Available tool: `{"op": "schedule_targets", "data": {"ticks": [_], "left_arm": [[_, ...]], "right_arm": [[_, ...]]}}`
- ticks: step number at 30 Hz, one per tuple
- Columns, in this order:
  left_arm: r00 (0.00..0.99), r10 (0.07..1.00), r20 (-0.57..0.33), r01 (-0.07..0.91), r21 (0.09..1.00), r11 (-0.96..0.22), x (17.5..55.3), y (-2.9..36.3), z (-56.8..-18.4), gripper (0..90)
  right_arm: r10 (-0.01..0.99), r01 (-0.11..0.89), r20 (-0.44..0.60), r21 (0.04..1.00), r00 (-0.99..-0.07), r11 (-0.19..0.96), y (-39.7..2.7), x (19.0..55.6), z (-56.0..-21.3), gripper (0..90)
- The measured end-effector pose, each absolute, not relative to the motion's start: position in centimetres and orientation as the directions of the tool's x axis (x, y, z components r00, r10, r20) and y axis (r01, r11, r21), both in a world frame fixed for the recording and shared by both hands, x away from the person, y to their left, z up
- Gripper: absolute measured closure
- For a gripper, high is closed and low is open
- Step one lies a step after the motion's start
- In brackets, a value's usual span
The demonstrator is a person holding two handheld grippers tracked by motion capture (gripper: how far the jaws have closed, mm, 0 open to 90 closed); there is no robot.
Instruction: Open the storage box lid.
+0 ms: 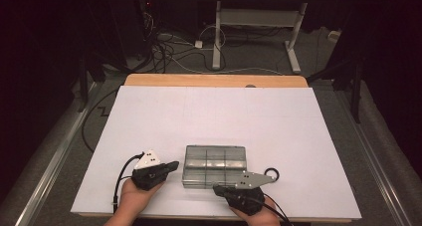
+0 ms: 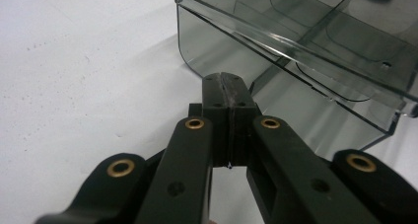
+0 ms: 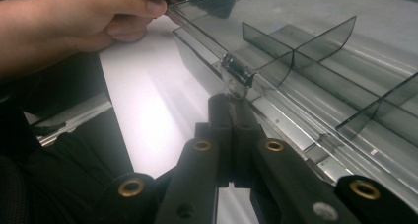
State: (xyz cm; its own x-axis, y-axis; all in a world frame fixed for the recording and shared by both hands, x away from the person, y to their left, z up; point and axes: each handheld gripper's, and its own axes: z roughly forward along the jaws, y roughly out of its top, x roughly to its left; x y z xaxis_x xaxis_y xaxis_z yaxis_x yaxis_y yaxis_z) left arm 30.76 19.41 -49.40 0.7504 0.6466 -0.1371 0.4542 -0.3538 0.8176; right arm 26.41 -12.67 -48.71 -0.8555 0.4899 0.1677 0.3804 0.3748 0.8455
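Observation:
A smoky clear plastic compartment box (image 1: 214, 165) lies near the white table's front edge, lid down, with dividers inside (image 3: 296, 51). My left gripper (image 1: 171, 165) is at the box's left end, jaws shut with nothing between them. In the left gripper view its tips (image 2: 227, 83) sit right at the box's near corner wall (image 2: 207, 51). My right gripper (image 1: 217, 188) lies along the box's front side and points left, shut too. Its tips (image 3: 229, 104) are just under a small metal clasp (image 3: 236, 76) on the box's edge.
A black ring (image 1: 271, 174) lies on the white table (image 1: 224, 116) just right of the box. The person's left hand (image 3: 74, 26) is at the box's far corner in the right gripper view. A desk frame and cables stand on the floor behind.

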Motion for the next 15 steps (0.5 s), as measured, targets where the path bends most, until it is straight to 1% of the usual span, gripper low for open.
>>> {"op": "schedule_targets", "data": {"ticks": [15], "left_arm": [[0.750, 0.645, -0.145, 0.455, 0.821, -0.344, 30.74, 19.55, -49.33, 87.7]], "right_arm": [[0.494, 0.370, 0.164, 0.859, -0.854, 0.355, -12.57, 26.51, -48.07, 90.0]]}}
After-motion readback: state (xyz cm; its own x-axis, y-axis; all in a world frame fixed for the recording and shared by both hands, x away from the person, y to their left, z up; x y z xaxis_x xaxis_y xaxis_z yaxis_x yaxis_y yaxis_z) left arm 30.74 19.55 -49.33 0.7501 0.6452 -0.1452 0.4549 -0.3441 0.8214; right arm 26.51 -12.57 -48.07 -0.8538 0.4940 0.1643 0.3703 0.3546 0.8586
